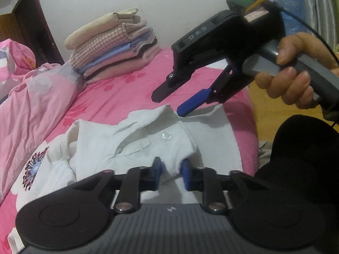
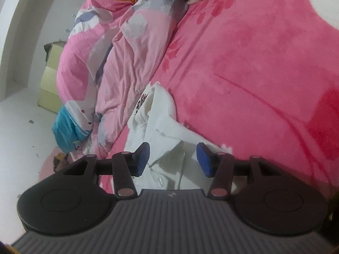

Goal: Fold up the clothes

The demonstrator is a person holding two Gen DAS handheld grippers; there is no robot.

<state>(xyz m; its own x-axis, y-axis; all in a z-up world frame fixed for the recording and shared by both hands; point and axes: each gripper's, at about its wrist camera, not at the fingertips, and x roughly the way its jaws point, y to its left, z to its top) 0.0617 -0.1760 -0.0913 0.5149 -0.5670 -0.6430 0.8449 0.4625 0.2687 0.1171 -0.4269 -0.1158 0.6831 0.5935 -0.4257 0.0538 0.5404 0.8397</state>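
Pinching a fold of the white shirt (image 1: 148,144) near its collar, my left claw (image 1: 171,174) had its two blue pads pressed into the cloth from either side, so that it was clenched on the fabric and not on air; I judged I held it there because the collar end is the firm part that lets the whole garment be lifted or drawn flat. The shirt lay crumpled on the pink bedsheet (image 1: 118,93), near the bed's edge, with its printed flower (image 1: 35,168) turned up on the part to the left. My right claw (image 1: 169,103) hung just above the far side of the collar, fingers apart and gripping nothing, with my hand (image 1: 296,80) around its grey handle; its own camera showed the pads standing wide with the shirt's collar lying below and between them, untouched. I took that as readiness for a second grip opposite the first. A stack of folded clothes (image 1: 114,46) sat well apart by the wall, and the rumpled pink quilt (image 1: 31,97) lay alongside.
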